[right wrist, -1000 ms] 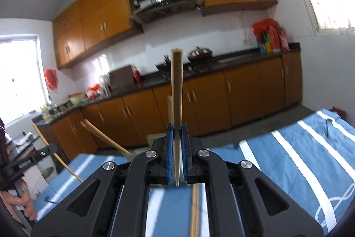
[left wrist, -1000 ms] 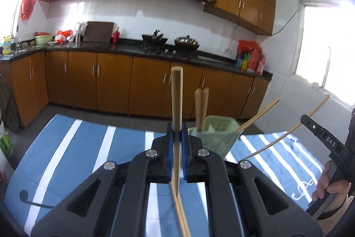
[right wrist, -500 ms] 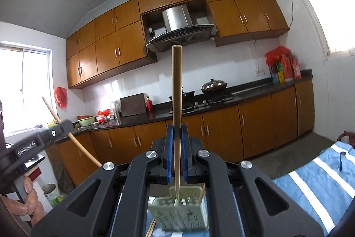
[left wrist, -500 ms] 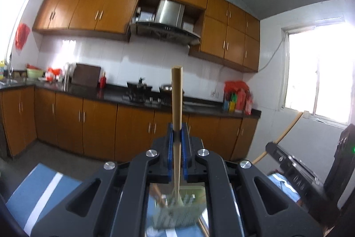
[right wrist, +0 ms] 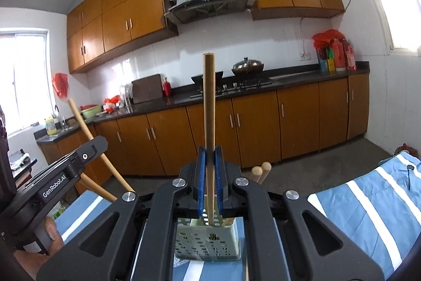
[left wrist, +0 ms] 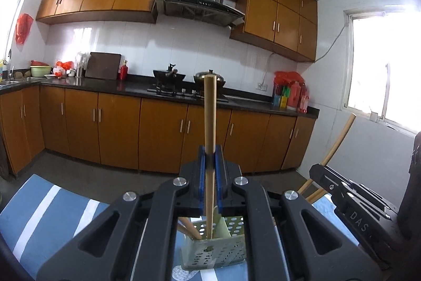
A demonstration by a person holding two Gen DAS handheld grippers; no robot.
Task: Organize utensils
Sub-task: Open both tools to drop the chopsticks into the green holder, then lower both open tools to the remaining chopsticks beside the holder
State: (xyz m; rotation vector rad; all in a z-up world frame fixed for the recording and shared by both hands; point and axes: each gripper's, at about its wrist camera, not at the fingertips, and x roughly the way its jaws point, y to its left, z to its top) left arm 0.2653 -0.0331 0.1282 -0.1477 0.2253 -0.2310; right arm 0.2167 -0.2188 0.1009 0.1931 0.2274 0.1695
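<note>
Chopsticks stand upright, one clamped in each closed gripper: left gripper (left wrist: 210, 170) and right gripper (right wrist: 210, 170), above a perforated green holder (left wrist: 214, 253) (at 6 o'clock).

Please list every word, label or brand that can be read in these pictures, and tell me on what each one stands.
"DAS": on the body of the right hand-held gripper, in the left wrist view.
"GenRobot.AI": on the body of the left hand-held gripper, in the right wrist view.
Labels on the red bottles and the yellow bottle: too small to read.
</note>
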